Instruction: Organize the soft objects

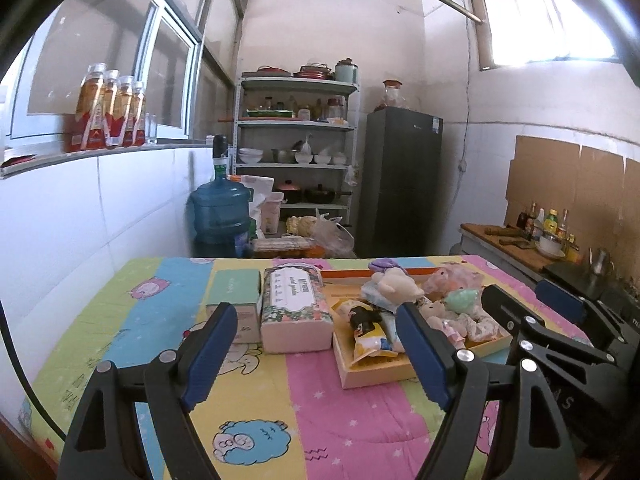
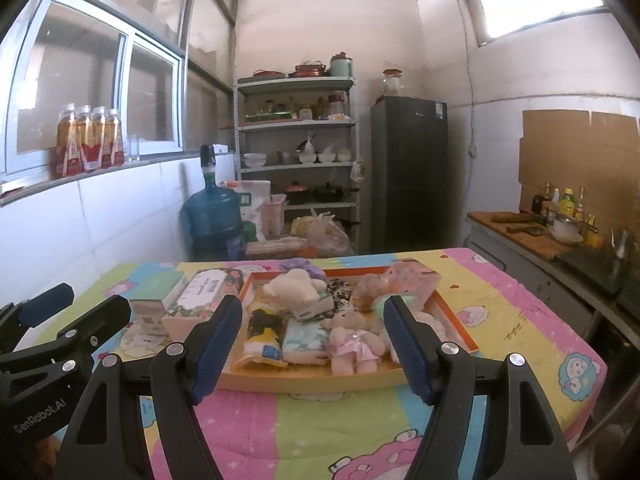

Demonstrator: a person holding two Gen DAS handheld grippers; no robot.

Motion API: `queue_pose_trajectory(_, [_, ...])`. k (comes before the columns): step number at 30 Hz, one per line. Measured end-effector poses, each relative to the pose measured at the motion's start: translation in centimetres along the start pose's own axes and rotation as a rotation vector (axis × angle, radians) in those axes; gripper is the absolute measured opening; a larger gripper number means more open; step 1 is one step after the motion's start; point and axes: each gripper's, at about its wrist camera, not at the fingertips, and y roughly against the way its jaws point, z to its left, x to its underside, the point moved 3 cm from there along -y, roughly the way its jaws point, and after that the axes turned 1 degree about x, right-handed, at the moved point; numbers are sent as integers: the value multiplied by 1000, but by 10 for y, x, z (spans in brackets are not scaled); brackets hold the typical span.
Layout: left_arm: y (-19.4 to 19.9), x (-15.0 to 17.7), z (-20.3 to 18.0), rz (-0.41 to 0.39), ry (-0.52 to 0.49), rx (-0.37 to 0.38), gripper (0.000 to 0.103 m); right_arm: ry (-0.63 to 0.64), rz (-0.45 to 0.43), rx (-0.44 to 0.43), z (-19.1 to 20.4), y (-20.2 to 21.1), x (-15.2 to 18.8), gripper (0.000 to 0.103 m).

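Left wrist: the left gripper (image 1: 316,354) hangs open, holding nothing; the toys (image 1: 404,308) heap in the tray (image 1: 376,376) at 1 o'clock.

Right wrist: the right gripper (image 2: 312,344) gapes empty before the bear (image 2: 354,344), likely light and squashy; pinch its torso.

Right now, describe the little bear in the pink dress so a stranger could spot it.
On the colourful quilt sits an orange-edged tray heaped with soft toys. The bear lies at its near edge, right of the blue tissue pack; only it wears a pink dress.
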Motion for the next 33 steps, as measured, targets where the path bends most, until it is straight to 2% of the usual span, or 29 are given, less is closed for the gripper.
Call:
queue_pose_trajectory(11, [38, 8, 27, -40, 18, -94, 82, 22, -11, -30, 27, 24, 7, 75])
queue_pose_trajectory(17, [51, 16, 38, -20, 12, -160, 82, 25, -5, -68, 43, 36, 15, 75])
queue_pose_trajectory(24, [66, 25, 48, -18, 29, -198, 82, 30, -8, -96, 52, 51, 22, 75])
queue_pose_trajectory(33, [83, 32, 44, -25, 20, -212, 82, 65, -50, -89, 60, 74, 22, 75])
